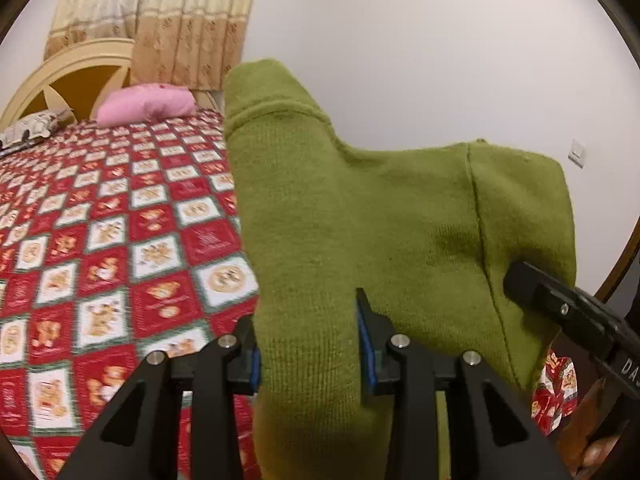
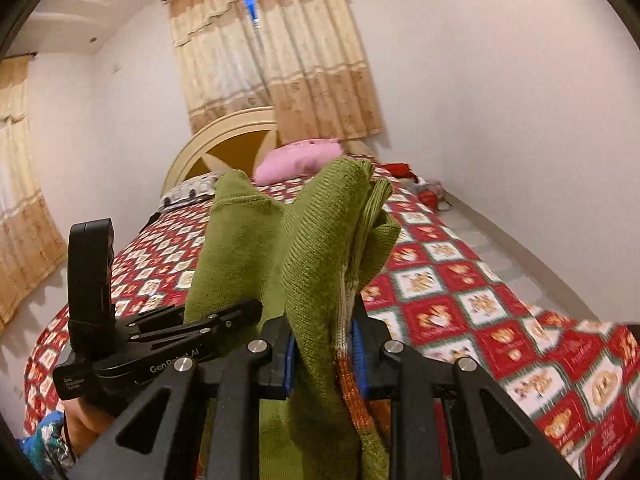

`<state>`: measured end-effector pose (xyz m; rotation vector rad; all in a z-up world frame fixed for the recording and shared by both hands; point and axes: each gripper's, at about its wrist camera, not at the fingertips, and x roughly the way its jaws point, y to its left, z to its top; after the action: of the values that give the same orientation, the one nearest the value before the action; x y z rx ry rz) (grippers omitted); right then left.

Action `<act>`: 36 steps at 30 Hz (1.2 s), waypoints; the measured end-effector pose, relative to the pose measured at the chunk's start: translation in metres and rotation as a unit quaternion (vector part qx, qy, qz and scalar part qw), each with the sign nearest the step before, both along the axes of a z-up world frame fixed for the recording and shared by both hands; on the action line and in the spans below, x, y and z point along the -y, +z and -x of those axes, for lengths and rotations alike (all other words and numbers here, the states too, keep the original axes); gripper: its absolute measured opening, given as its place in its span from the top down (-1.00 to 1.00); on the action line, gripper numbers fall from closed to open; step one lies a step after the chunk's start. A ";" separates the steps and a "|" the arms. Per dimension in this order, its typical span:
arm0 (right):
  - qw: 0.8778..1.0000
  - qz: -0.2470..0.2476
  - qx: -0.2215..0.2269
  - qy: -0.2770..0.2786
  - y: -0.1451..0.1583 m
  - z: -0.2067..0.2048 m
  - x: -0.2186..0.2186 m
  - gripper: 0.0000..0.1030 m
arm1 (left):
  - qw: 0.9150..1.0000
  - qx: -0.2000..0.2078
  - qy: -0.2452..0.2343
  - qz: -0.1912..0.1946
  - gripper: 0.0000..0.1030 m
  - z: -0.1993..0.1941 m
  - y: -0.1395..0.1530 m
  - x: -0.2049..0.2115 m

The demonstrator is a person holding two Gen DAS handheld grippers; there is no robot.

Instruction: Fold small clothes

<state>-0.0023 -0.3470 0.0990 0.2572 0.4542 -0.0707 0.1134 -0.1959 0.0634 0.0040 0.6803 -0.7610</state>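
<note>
A small green knitted sweater [image 1: 360,208] hangs in the air above the bed, held by both grippers. My left gripper [image 1: 308,344] is shut on a thick fold of its fabric. My right gripper [image 2: 324,344] is shut on another bunched part of the sweater [image 2: 316,248], where an orange and white striped trim shows between the pads. The right gripper [image 1: 568,312] also shows at the right edge of the left wrist view, behind the cloth. The left gripper [image 2: 240,312] shows in the right wrist view, gripping the sweater from the left.
The bed has a red, white and green patterned cover [image 1: 120,240]. A pink pillow [image 1: 148,106] lies by the cream headboard [image 2: 224,136]. Beige curtains [image 2: 288,60] hang behind. Red items [image 2: 404,170] lie at the bed's far right corner. A white wall is to the right.
</note>
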 end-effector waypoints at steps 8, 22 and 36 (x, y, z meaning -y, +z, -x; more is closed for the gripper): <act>0.997 -0.034 -0.040 -0.047 -0.049 -0.003 0.055 0.55 | 0.999 -0.005 -0.020 -0.046 0.30 -0.006 -0.036 0.063; 0.987 -0.045 -0.133 -0.073 -0.125 -0.063 0.120 0.56 | 0.992 -0.086 0.032 -0.082 0.25 -0.053 -0.095 0.105; 0.969 -0.170 -0.159 -0.084 -0.159 -0.075 0.170 0.28 | 0.985 -0.114 0.065 -0.113 -0.39 -0.063 -0.105 0.107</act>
<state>0.0722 -0.5174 -0.0599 0.6266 0.7647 -0.2025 0.1769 -0.3026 -0.0416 0.0794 0.9735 -0.5608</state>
